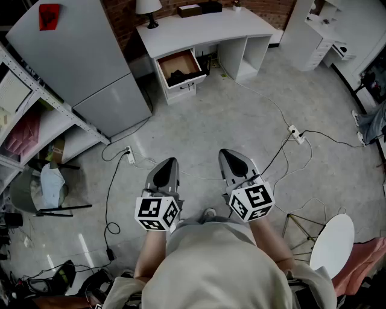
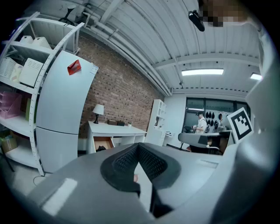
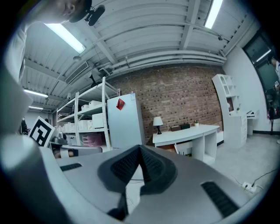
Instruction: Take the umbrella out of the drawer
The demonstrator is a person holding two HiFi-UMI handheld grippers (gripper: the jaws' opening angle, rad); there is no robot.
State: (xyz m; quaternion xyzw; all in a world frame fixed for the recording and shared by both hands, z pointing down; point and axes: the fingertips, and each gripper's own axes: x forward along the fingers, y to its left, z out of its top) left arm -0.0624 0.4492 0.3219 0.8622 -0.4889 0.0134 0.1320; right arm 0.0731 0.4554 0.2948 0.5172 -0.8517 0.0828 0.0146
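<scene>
- At the top middle of the head view, the umbrella (image 1: 180, 76) shows as a dark bundle lying inside the drawer (image 1: 194, 65). The drawer stands pulled out from the left part of the white bench (image 1: 205, 27).
- On the bench top a lamp (image 1: 148, 8) stands at the left end, and dark boxes (image 1: 200, 8) sit further right along the back edge.
- Just left of the bench stands a tall grey fridge (image 1: 84, 66) with a red tag (image 1: 49, 15) on it. A shelf rack (image 1: 36, 114) with stored goods fills the left edge of the frame.
- On the floor (image 1: 229, 114) between the drawer and the grippers, a power strip (image 1: 295, 133) lies at the right with black cables (image 1: 280, 154) curling from it. A second power strip (image 1: 129, 157) lies at the left.
- A white round seat (image 1: 332, 244) stands at the lower right.
- At the lower middle, the left gripper (image 1: 165, 171) and the right gripper (image 1: 234, 162) are held side by side. They point toward the bench and are well apart from the drawer.
- On each gripper the jaws are closed pad to pad, with nothing between them.
</scene>
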